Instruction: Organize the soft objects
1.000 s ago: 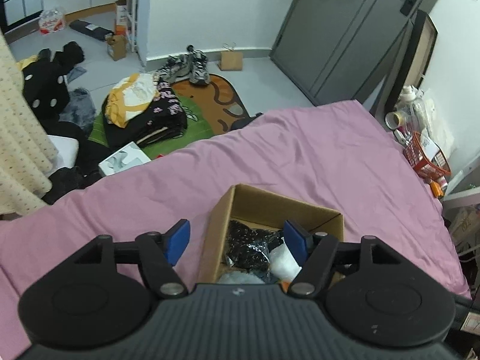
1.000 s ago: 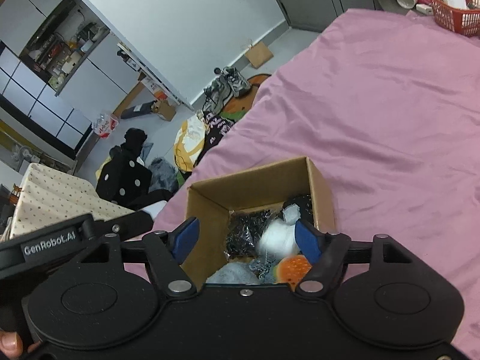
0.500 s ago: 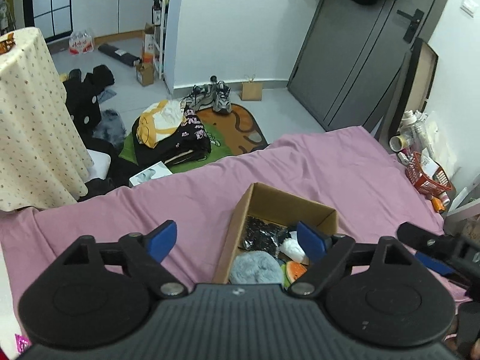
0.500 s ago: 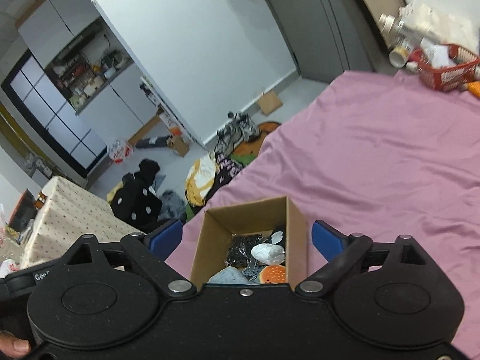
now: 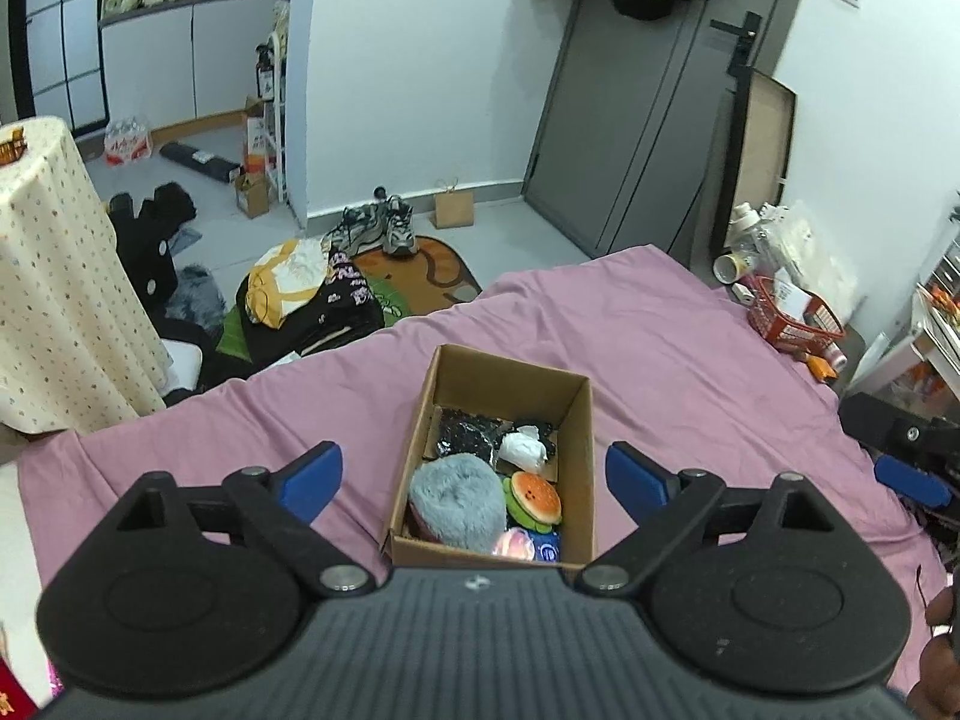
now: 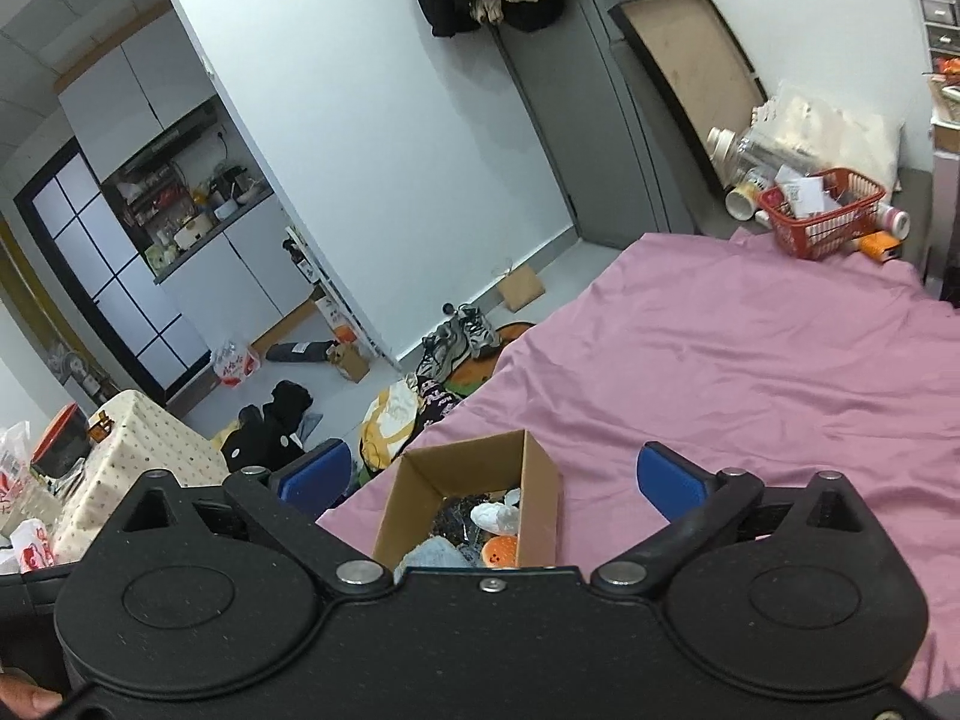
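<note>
A: Left gripper (image 5: 474,474)?
B: Spread wide, empty, held high above the box (image 5: 510,387).
A: Right gripper (image 6: 492,477)?
B: Also spread wide, empty, above the box too.
A: Box where?
B: Open on the pink sheet (image 5: 660,354), near the bed's floor-side edge.
A: Inside?
B: Grey fluffy toy (image 5: 457,504) at the near end, burger plush (image 5: 534,495) just beside, white bundle (image 5: 523,449) and black glittery bag (image 5: 465,437) toward the far end. Something pink and blue at the near right corner, too hidden to name.
A: Elsewhere?
B: Red basket (image 5: 792,315) at the bed's far right corner. Clothes pile (image 5: 306,294) and sneakers (image 5: 384,228) on the floor.
</note>
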### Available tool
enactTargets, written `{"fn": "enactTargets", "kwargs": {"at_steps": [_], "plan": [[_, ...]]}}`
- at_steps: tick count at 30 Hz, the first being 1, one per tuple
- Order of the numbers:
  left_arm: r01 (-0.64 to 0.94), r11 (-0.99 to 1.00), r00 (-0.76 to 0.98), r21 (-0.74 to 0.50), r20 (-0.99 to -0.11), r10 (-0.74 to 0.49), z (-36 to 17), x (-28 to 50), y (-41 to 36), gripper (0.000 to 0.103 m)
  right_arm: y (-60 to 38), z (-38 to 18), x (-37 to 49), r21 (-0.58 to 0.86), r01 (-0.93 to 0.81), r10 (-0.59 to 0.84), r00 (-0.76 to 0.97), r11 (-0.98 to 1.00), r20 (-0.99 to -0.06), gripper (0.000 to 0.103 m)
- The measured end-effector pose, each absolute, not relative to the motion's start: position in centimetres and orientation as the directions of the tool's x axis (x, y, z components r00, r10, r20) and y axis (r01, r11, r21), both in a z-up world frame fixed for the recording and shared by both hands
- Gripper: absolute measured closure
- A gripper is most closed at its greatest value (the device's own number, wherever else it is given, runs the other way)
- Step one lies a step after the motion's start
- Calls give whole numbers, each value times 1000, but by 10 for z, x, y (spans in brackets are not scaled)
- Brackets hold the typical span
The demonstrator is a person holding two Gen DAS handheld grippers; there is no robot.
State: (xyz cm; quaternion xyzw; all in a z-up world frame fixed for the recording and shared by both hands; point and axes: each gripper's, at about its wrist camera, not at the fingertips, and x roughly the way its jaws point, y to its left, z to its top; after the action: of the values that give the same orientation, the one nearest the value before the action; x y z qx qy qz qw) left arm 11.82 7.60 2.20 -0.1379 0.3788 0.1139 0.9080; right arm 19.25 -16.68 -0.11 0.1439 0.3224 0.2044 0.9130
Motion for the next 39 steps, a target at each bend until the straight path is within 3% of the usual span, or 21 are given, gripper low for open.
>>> {"fn": "enactTargets", "kwargs": {"at_steps": [20, 39], "plan": [[-178, 972, 772, -155, -634, 41, 46, 24, 37, 6, -202, 12, 84, 346, -233, 376, 816, 909, -439, 0], [-138, 982, 790, -130, -612, 30, 26, -37, 32, 1, -195, -6, 20, 244, -232, 321, 835, 942, -446, 0]]}}
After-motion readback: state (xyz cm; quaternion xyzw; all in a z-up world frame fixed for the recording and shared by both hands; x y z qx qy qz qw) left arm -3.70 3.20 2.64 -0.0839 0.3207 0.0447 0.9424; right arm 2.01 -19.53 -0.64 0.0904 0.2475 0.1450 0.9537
